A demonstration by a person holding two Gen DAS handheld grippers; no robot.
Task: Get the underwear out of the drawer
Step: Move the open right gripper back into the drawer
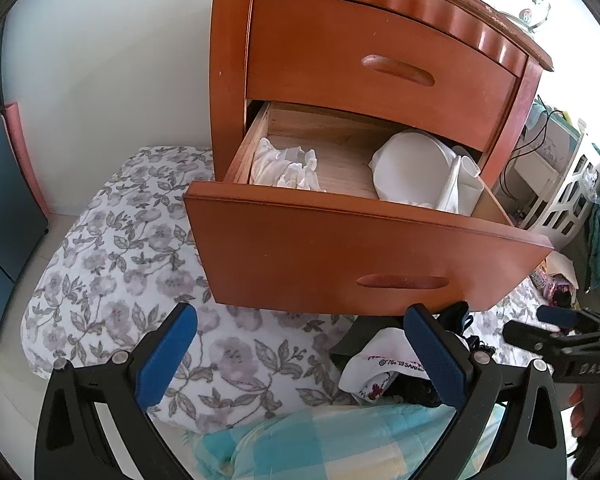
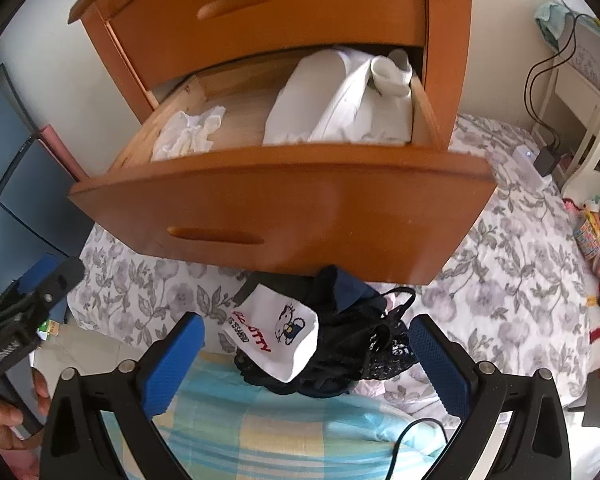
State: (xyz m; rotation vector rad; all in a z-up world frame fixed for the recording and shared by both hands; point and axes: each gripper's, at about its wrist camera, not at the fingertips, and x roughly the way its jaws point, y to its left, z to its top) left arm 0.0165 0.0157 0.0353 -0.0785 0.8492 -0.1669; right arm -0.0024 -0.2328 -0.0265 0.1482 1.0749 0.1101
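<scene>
A floral bed (image 2: 500,260) holds a pile of dark underwear (image 2: 340,344), a white garment (image 2: 284,336) on top.

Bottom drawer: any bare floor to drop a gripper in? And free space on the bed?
In the open drawer, bare wood runs between the crumpled white cloth at its left wall and the white folded stack crowding the right side. On the floral bedspread, the stretch left of the drawer front is free; the clothing pile below the drawer front is crowded.
</scene>
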